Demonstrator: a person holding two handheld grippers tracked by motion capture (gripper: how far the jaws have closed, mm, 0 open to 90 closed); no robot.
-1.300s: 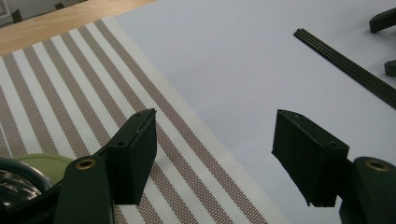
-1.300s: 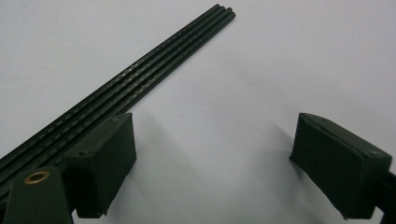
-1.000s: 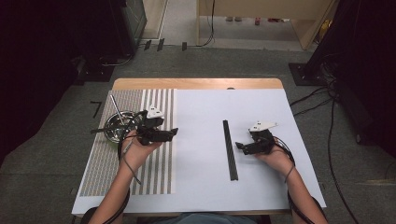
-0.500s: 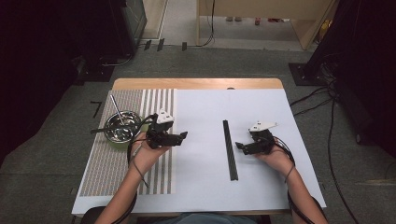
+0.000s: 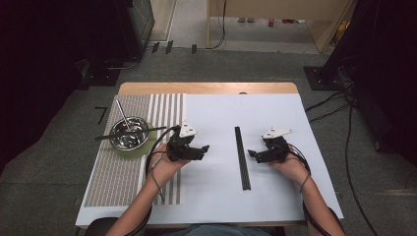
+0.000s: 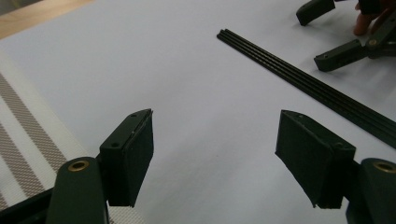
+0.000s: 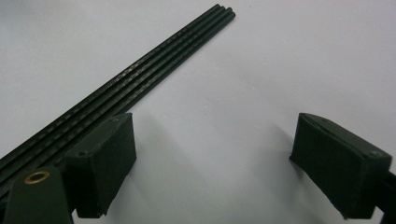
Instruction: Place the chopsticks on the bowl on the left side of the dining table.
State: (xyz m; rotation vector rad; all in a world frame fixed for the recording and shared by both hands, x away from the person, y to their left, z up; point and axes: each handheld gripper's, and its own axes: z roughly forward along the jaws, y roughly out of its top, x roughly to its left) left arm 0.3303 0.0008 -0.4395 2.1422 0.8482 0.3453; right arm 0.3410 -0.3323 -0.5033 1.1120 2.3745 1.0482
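A bundle of long thin black rods [image 5: 242,157] lies on the white sheet in the middle of the table, running away from me. My left gripper [image 5: 202,151] hovers left of it, jaws open and pointing right toward the rods [image 6: 303,84]; between its jaws [image 6: 215,158] is bare white sheet. My right gripper [image 5: 253,155] stands just right of the rods, open, pointing left. In the right gripper view the rods [image 7: 140,79] pass close by the left jaw, and nothing is between the fingertips [image 7: 210,158]. The right gripper's jaws [image 6: 341,51] show beyond the rods in the left gripper view.
A metal bowl [image 5: 130,132] holding utensils sits on a green plate at the table's left, on a striped mat [image 5: 118,177]. The white sheet [image 5: 275,196] covers the rest. The table's wooden far edge [image 5: 206,88] borders grey floor with cables.
My left gripper has moved right, away from the bowl and onto the white sheet toward the rods. The right gripper has stayed put.
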